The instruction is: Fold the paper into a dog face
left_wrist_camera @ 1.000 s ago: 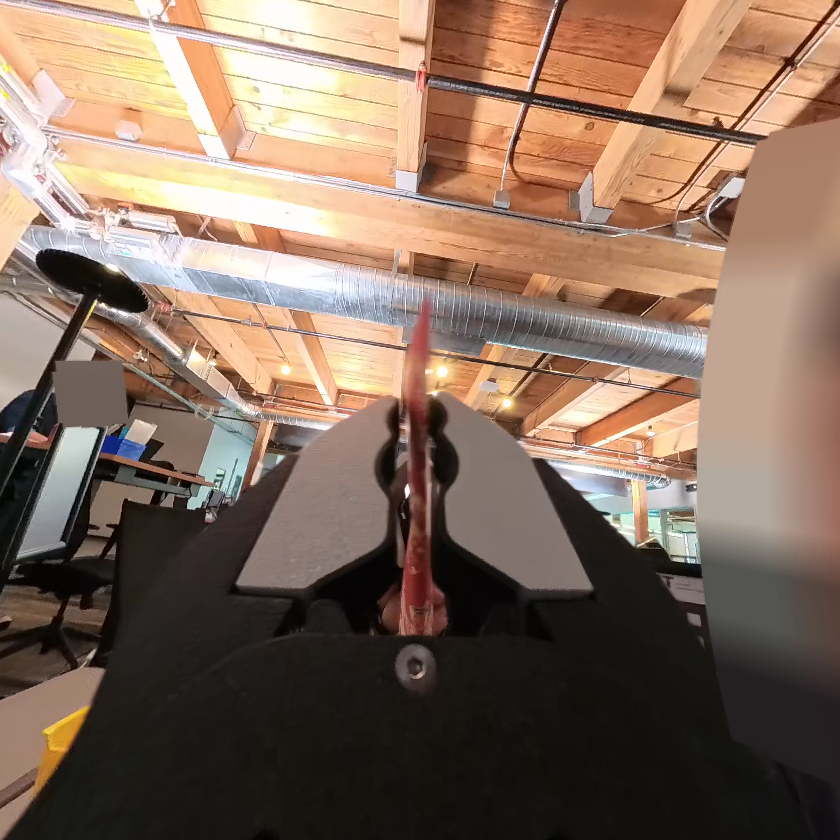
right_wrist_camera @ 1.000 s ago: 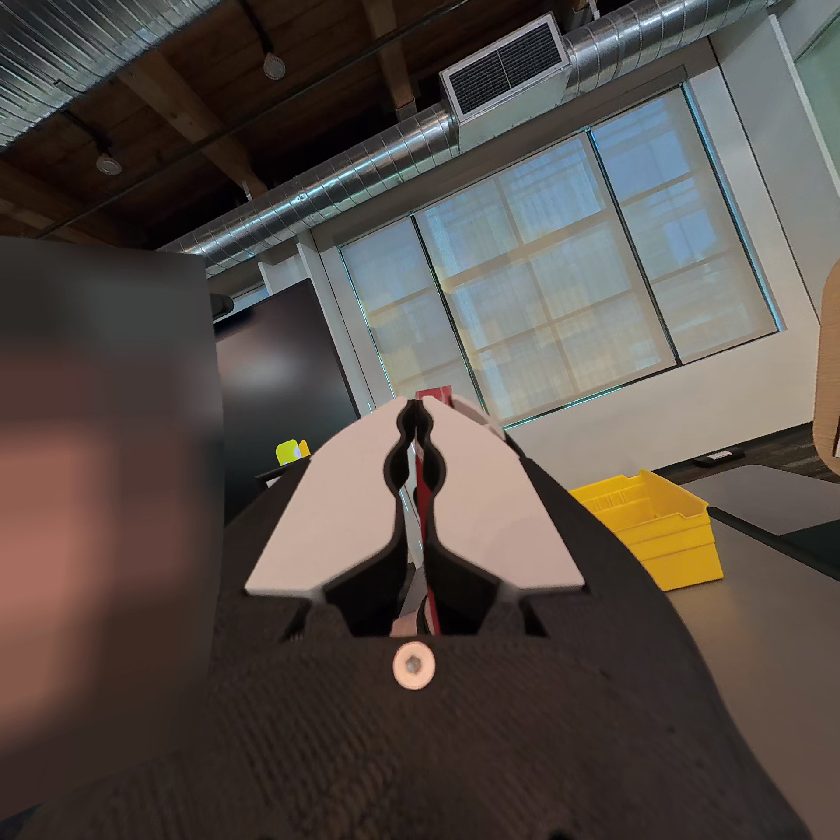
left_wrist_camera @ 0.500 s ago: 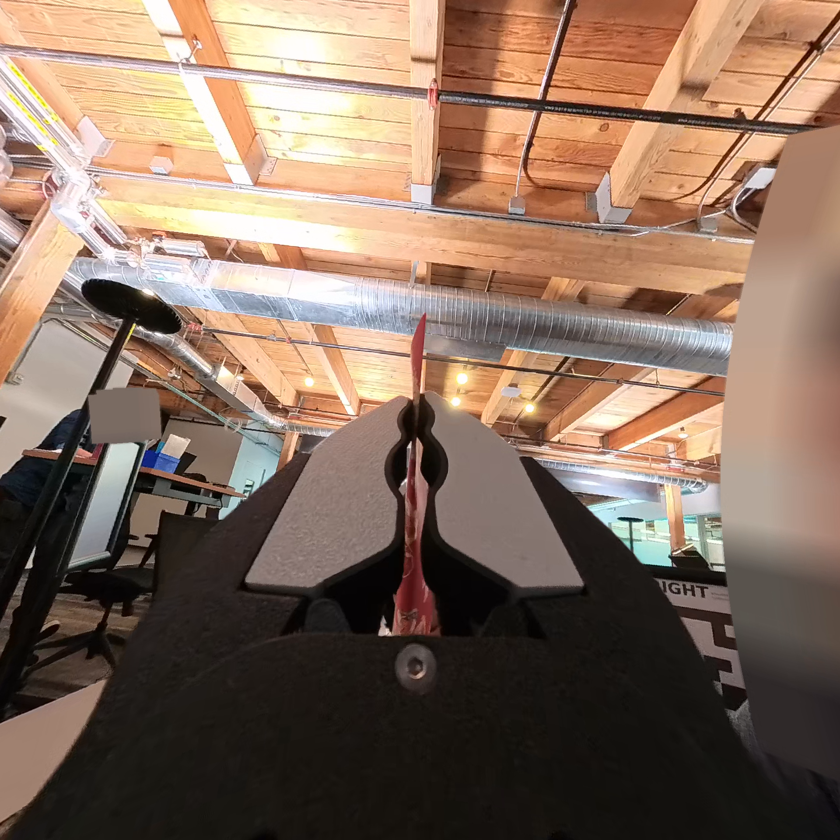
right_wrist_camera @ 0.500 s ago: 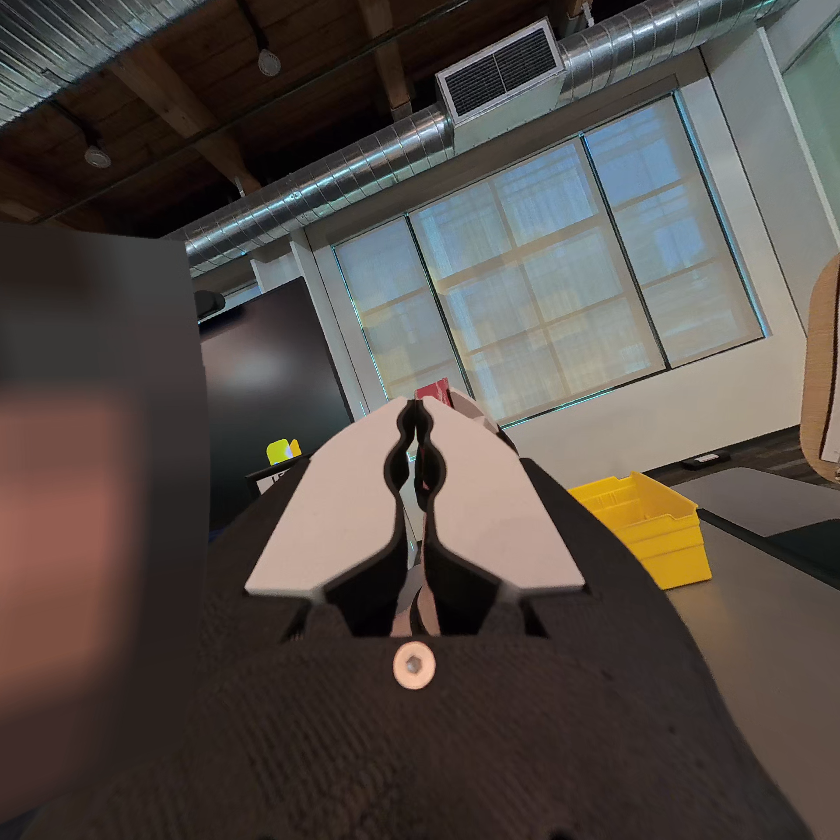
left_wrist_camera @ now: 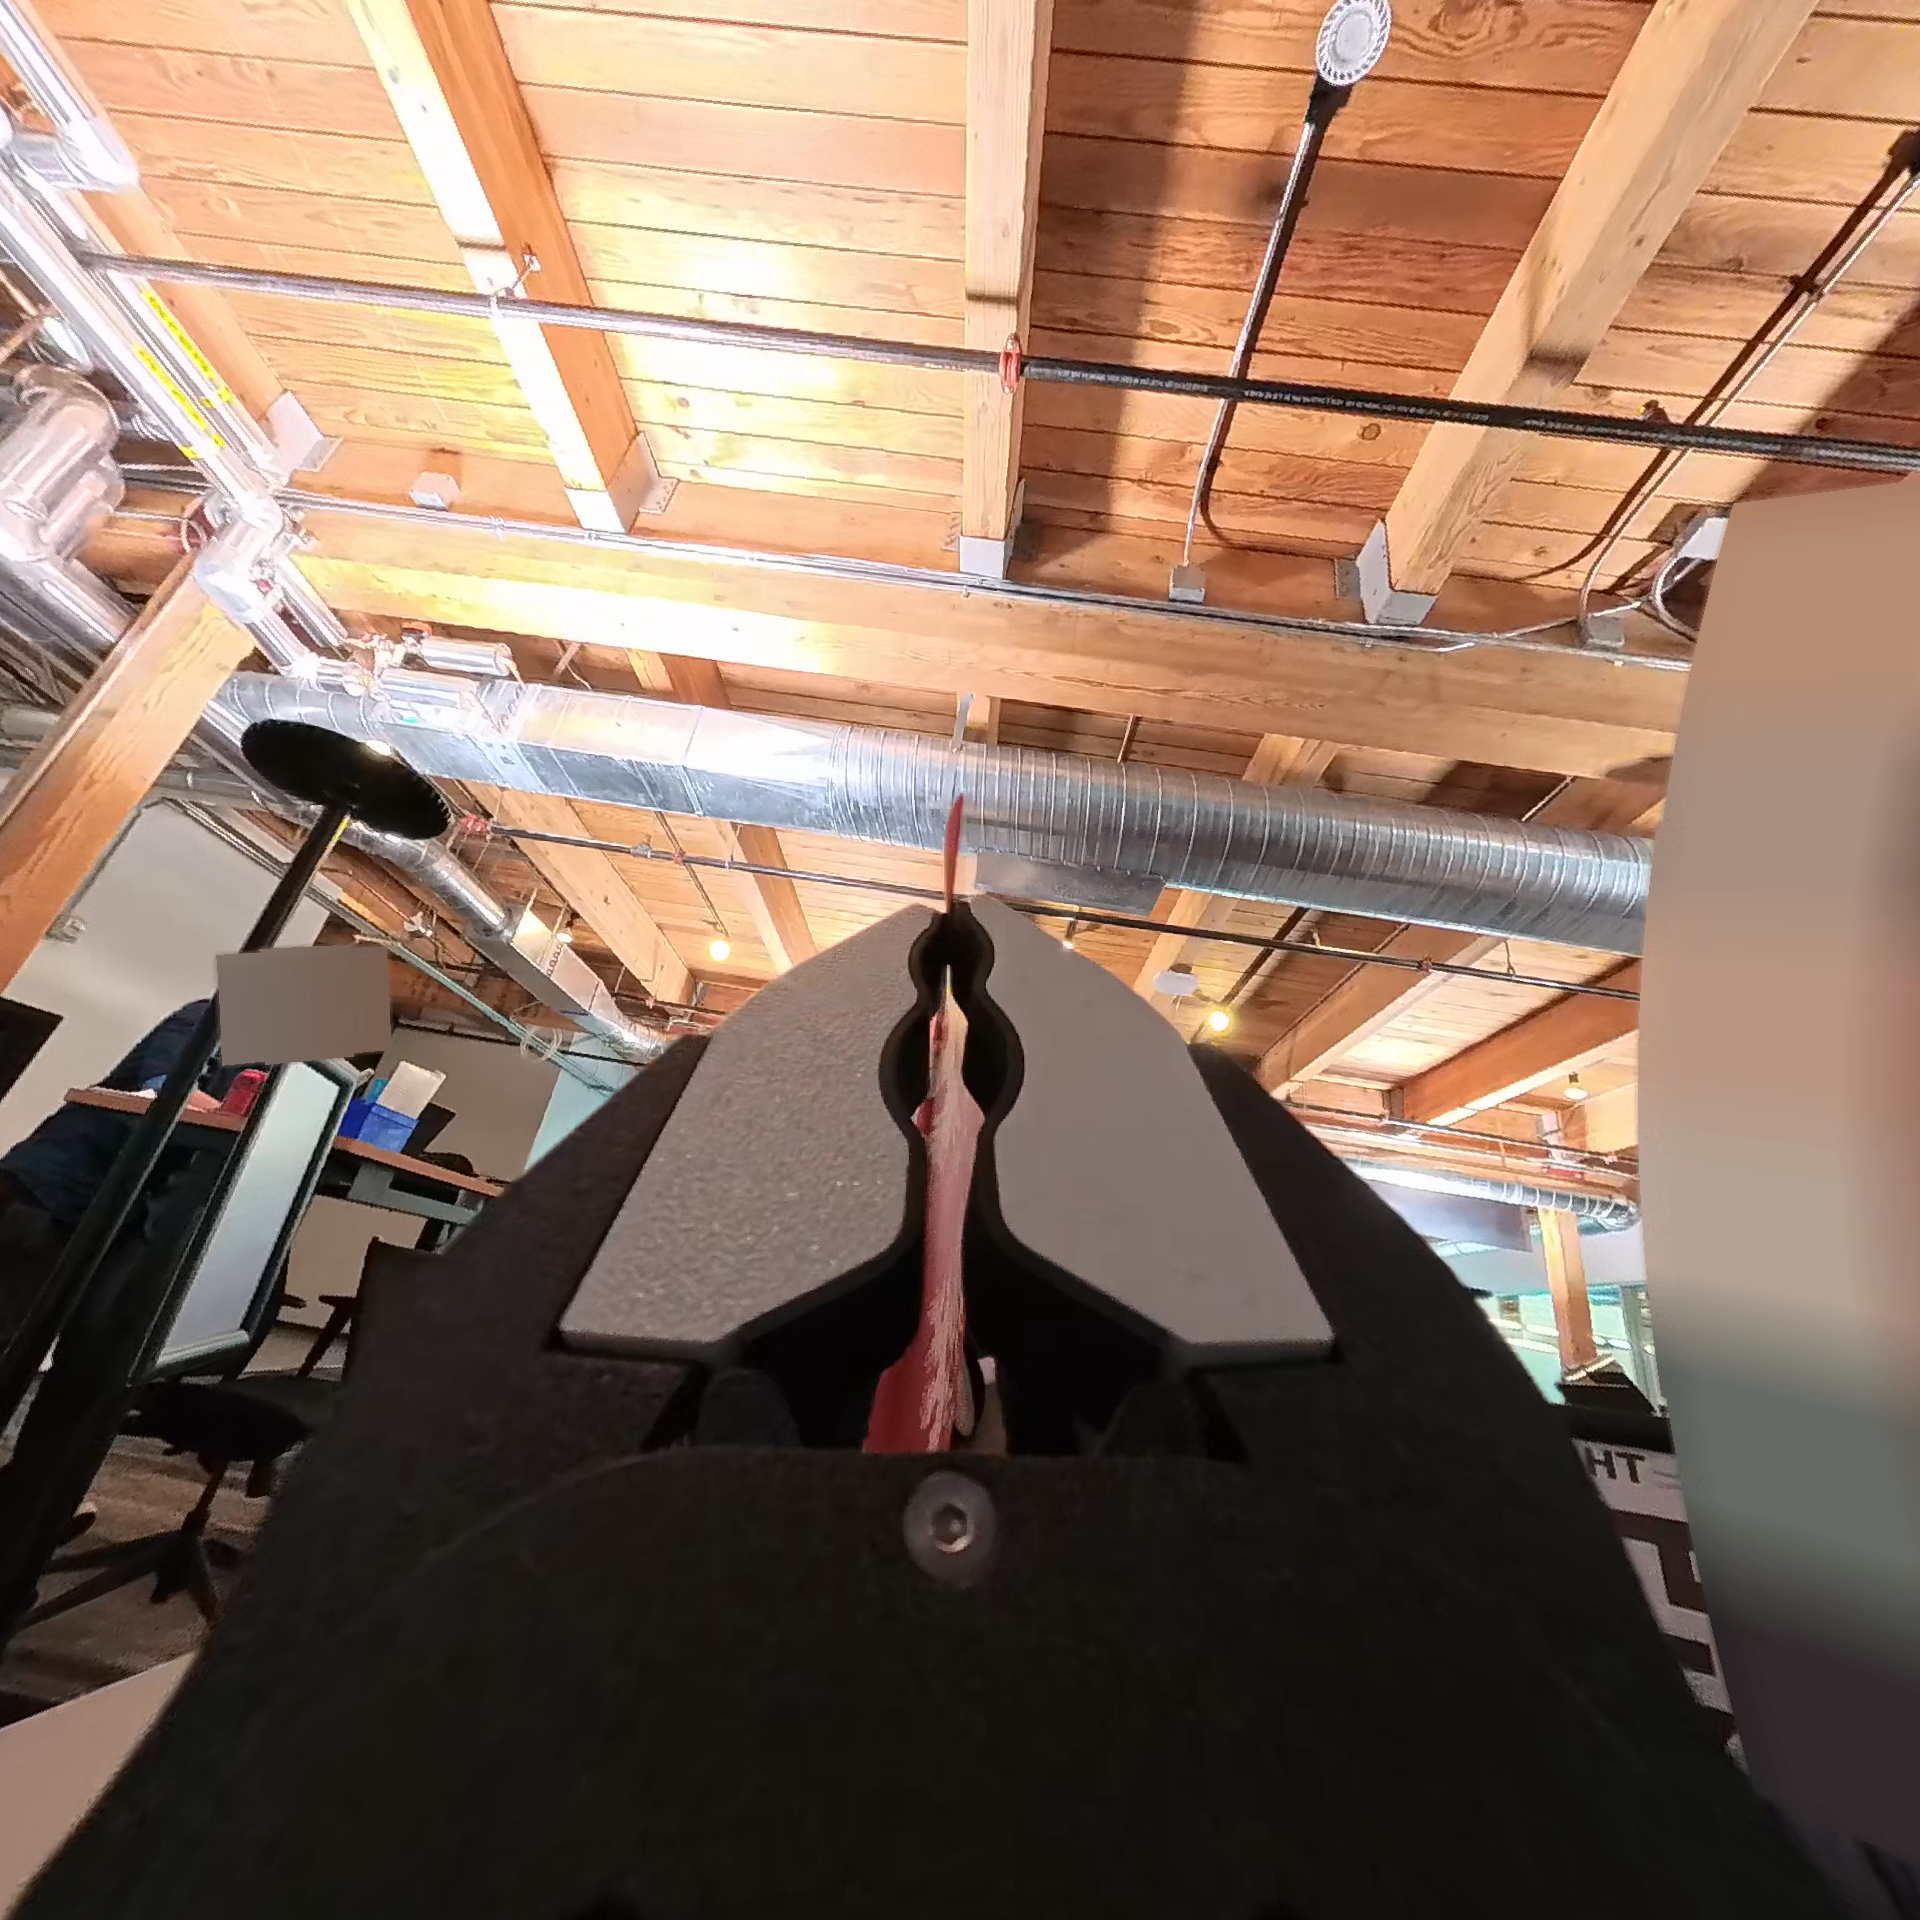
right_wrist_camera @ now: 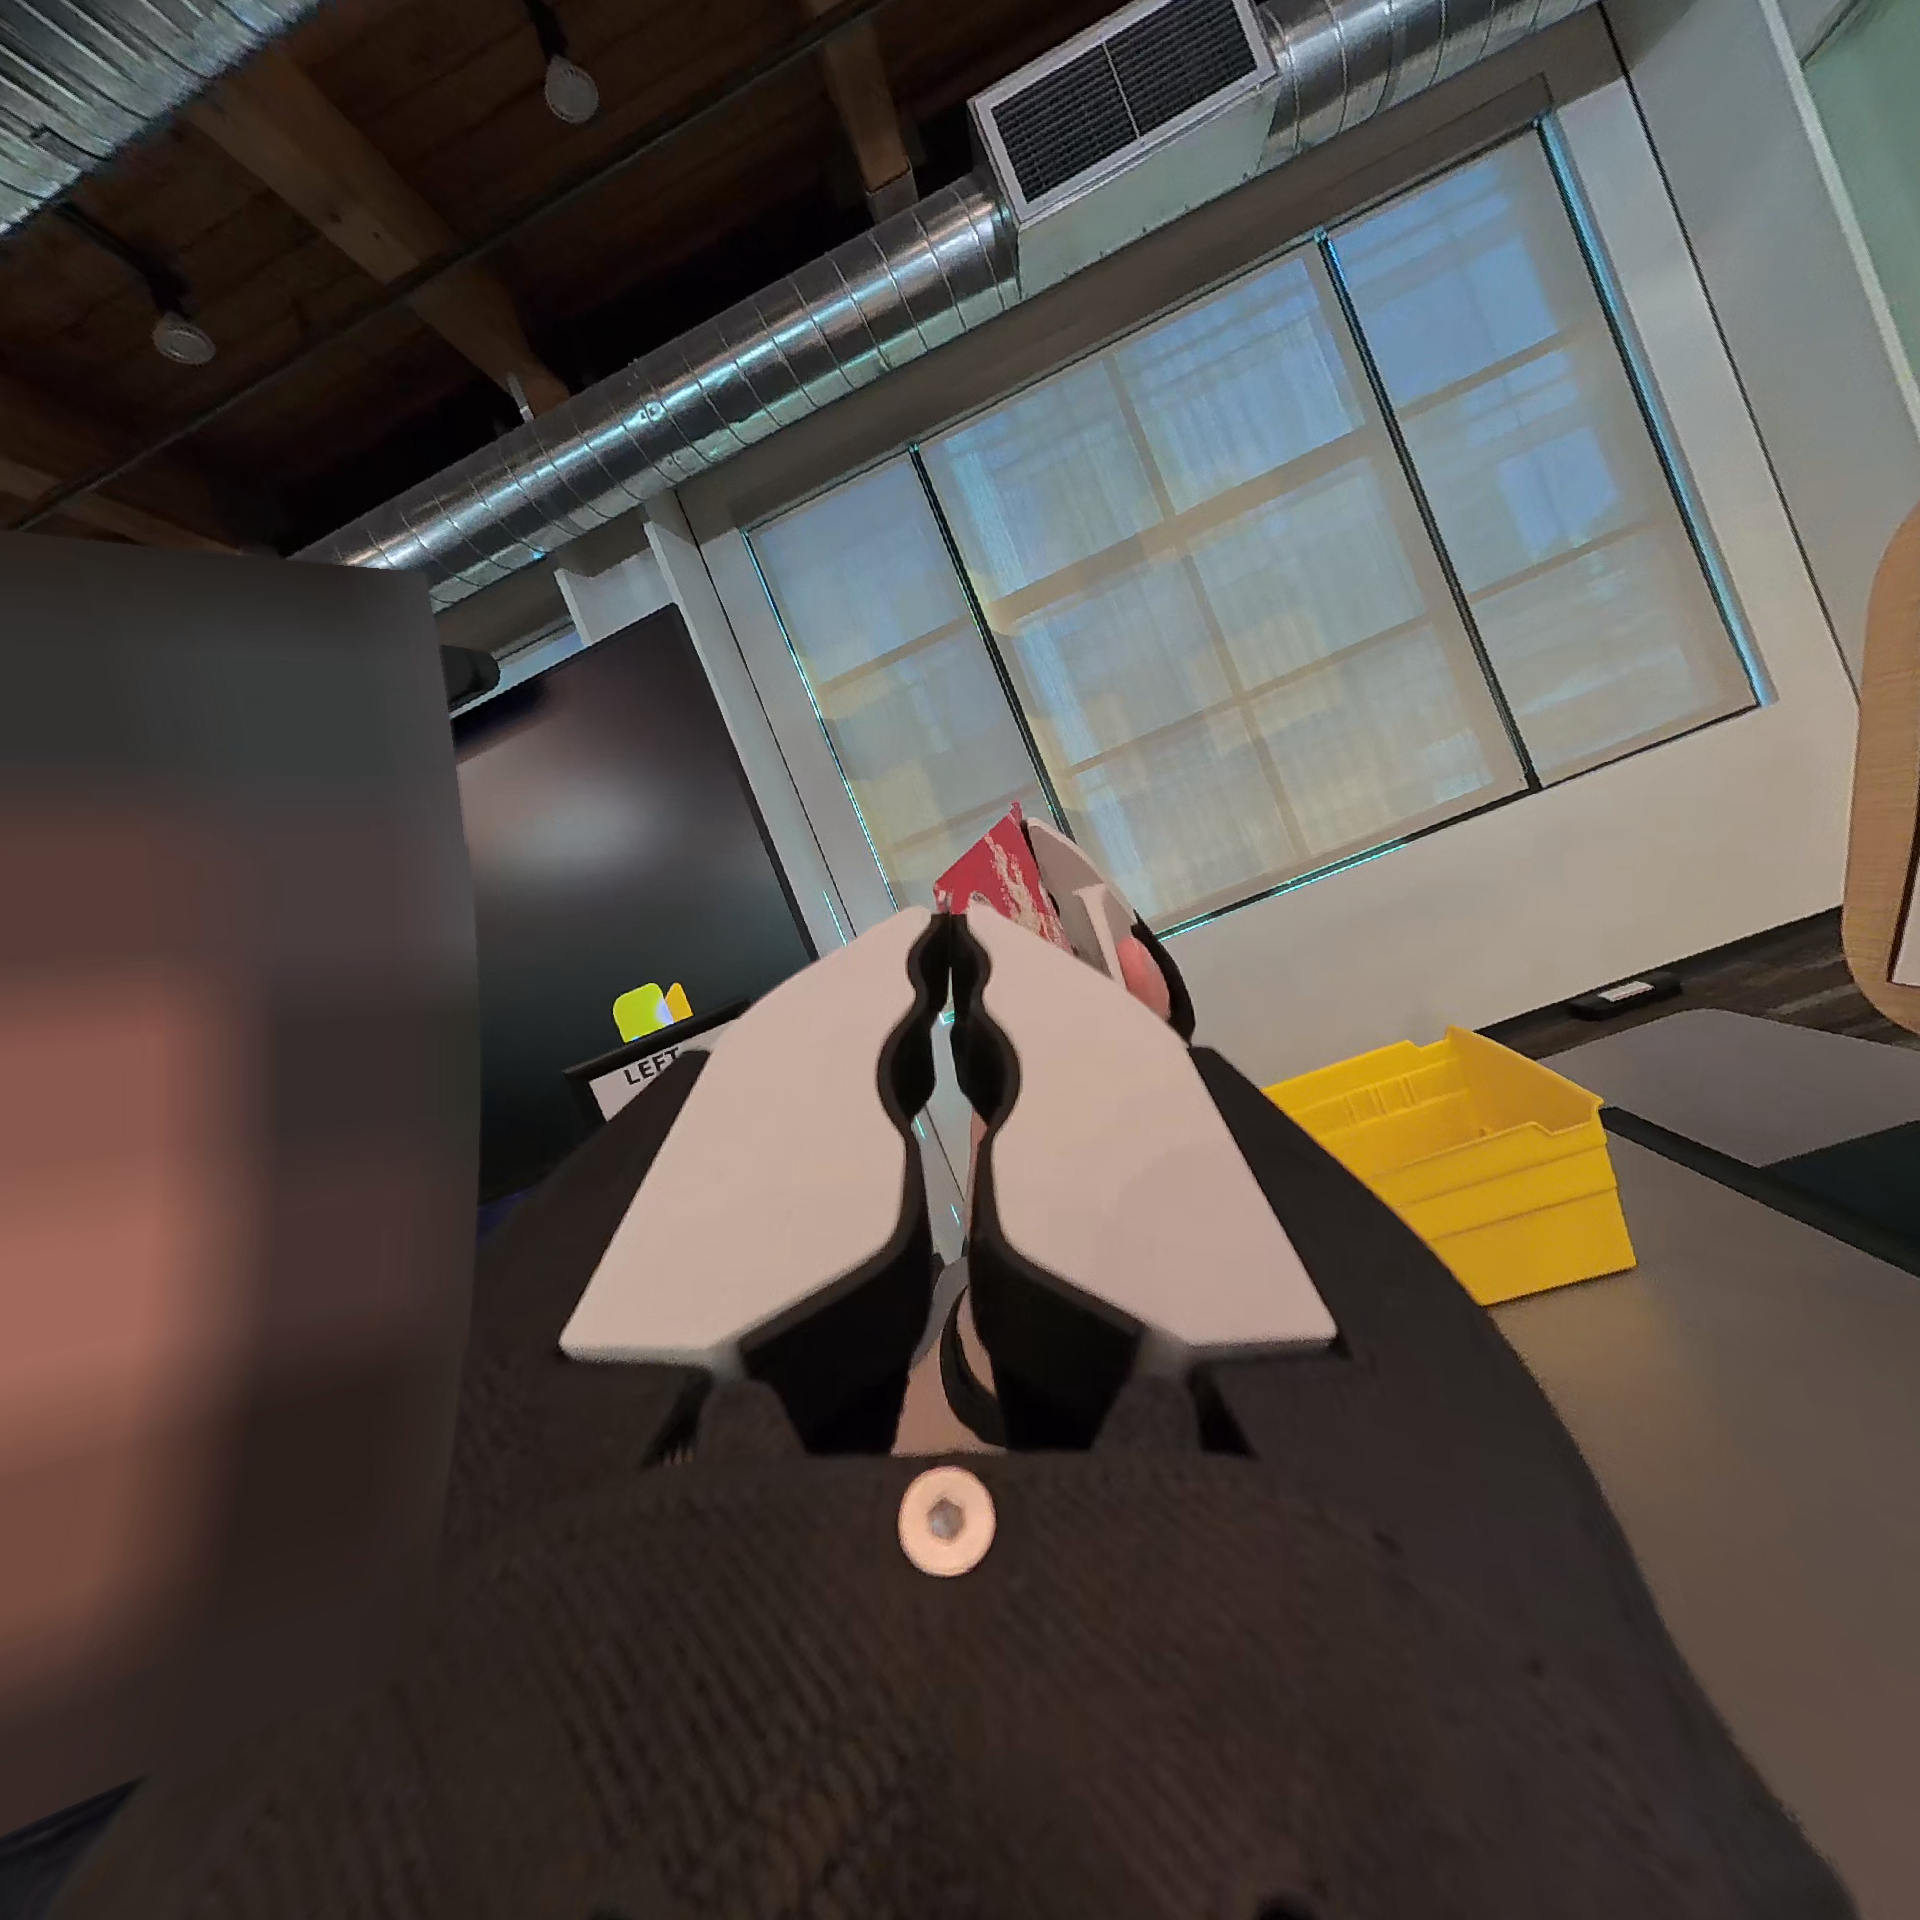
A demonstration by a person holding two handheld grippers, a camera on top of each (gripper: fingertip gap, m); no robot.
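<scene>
Wooden ceiling [left_wrist_camera: 790,260] above; both claws pinch red paper [left_wrist_camera: 943,1226], yellow bin [right_wrist_camera: 1455,1164] on grey table [right_wrist_camera: 1704,1351]

I'm in a loft-style office: timber ceiling [left_wrist_camera: 831,260], exposed ducts [left_wrist_camera: 1143,821], desks [left_wrist_camera: 405,1164], big window [right_wrist_camera: 1247,623].

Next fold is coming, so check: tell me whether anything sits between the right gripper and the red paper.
Nothing visible does. The red paper rises right at the tips of the right gripper, jaws closed; whether they pinch its edge is unclear. The left gripper is shut on the paper.
</scene>
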